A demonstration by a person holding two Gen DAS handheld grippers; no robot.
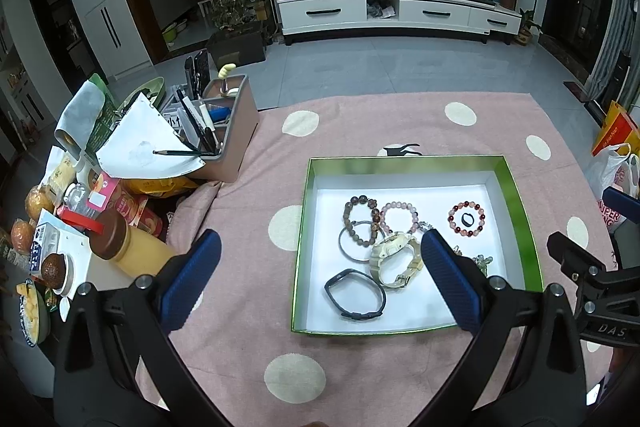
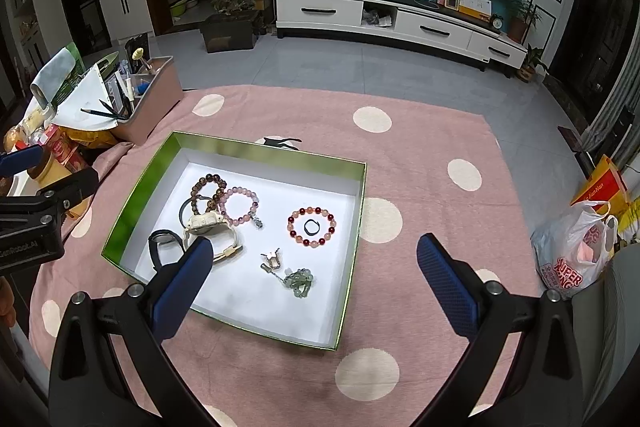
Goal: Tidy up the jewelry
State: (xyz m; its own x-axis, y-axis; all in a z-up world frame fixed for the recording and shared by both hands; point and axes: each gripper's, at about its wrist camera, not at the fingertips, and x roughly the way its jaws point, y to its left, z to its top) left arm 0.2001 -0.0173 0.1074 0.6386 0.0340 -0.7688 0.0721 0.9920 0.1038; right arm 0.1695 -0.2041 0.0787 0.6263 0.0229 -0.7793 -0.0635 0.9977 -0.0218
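Green-walled tray (image 1: pixel 516 187) sits on the pink dotted cloth (image 1: pixel 360 367), white floor up. All jewelry is inside it. Far left: brown bead bracelet (image 1: pixel 362 221) overlapping a thin bangle (image 1: pixel 352 247) and touching the pink bead bracelet (image 1: pixel 398 217). Cream watch (image 1: pixel 394 261) lies just near of those, black band (image 1: pixel 355 294) at near left. Far right: red bead bracelet (image 2: pixel 312 227) with a small black ring (image 2: pixel 311 227) inside it, apart from the rest. Near middle: a metal charm (image 2: pixel 272 259) and a green bead clump (image 2: pixel 301 282), possibly chained together, too small to tell.

Your left gripper (image 1: pixel 320 271) is wide open, holding nothing, above the tray's near left part. Your right gripper (image 2: pixel 314 273) is also wide open and empty, above the tray's near right part. Desk organiser (image 1: pixel 228 123) stands far left.
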